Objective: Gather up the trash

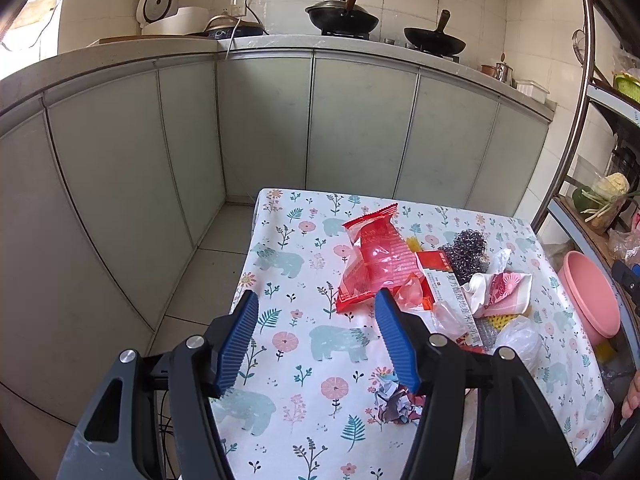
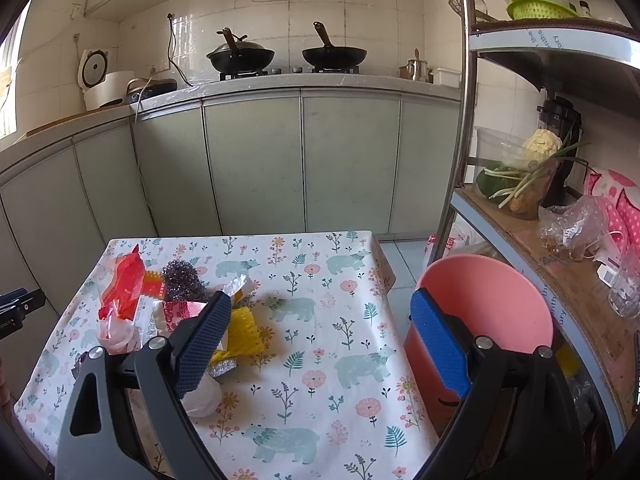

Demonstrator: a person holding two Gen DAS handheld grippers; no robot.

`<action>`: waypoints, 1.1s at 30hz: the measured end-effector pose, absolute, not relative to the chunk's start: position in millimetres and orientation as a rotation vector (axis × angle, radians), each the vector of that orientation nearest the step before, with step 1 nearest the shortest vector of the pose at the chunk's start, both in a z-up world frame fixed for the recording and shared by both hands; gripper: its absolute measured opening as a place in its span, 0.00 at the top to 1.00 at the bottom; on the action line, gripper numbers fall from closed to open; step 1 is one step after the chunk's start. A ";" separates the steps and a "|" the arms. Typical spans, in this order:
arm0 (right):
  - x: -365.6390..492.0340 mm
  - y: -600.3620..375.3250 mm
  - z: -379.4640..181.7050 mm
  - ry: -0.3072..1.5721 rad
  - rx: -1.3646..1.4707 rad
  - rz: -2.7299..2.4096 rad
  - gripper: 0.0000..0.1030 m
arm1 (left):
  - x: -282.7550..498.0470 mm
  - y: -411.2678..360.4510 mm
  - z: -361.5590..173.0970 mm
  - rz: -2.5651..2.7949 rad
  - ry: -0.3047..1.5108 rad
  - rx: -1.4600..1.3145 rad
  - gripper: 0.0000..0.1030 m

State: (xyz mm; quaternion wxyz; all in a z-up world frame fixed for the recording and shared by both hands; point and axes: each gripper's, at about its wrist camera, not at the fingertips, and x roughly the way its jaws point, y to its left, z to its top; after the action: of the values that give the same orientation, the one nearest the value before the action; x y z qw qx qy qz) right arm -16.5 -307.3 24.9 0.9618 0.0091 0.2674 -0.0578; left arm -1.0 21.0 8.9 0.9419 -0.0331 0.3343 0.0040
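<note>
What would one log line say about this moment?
stage: before first pick | left gripper: open, empty | right gripper: open, empty | trash pile: on table | pink bin: beside table

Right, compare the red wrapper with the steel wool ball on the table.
The red wrapper is flat, glossy, translucent plastic; the steel wool ball is a dark, rounded metallic tangle. The wrapper looks larger and lies left of the ball in the left wrist view. Both lie in the same trash pile on the floral tablecloth.
</note>
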 end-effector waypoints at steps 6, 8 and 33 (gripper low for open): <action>-16.4 -311.1 23.6 0.542 0.025 -0.124 0.11 | -1.9 21.3 11.6 0.001 0.680 -0.059 0.41; -17.3 -311.9 23.7 0.534 0.022 -0.132 0.11 | -2.0 19.4 12.0 -0.003 0.681 -0.053 0.40; -22.3 -311.5 13.6 0.594 0.038 -0.064 0.11 | -21.6 11.7 13.2 -0.088 0.701 -0.016 0.38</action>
State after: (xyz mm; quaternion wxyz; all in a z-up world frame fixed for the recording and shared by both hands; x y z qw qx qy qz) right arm -22.3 -311.5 13.6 0.9555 0.0189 0.2928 -0.0315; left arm -21.6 11.7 13.2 0.9383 -0.0080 0.3432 -0.0429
